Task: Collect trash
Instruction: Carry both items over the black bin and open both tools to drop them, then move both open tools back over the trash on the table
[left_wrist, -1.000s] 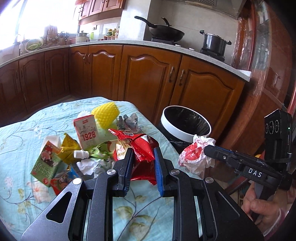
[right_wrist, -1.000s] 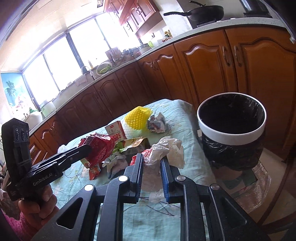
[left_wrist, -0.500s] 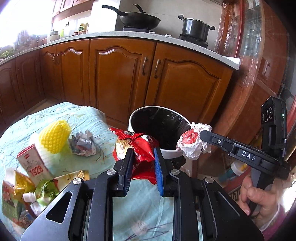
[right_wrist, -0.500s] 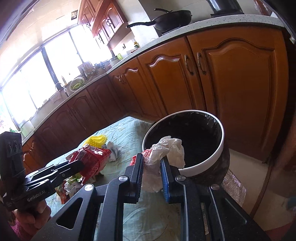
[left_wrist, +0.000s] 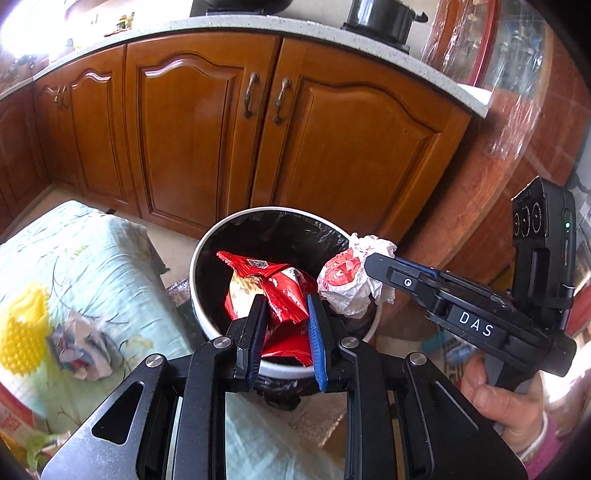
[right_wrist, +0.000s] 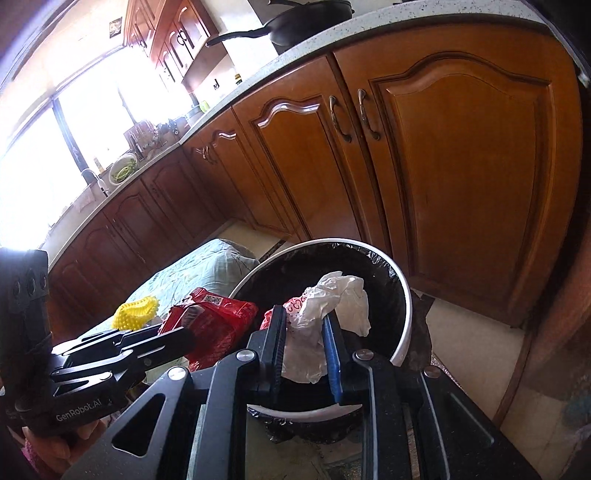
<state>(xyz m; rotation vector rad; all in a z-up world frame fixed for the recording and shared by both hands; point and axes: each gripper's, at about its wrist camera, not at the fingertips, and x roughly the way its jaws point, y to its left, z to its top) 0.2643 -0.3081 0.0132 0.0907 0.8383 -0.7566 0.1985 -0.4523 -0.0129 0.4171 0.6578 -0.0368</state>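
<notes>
Wooden cabinet doors (left_wrist: 207, 122), black pot (left_wrist: 380, 18) on counter, frying pan (right_wrist: 295, 18), window (right_wrist: 55, 140).

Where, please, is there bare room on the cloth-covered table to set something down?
Bare floral cloth lies along the far table end, between the yellow spiky foam sleeve and the white-rimmed, black-lined bin. It is crowded nearer: the crumpled grey paper abuts the sleeve, with more wrappers at the lower-left edge.
</notes>
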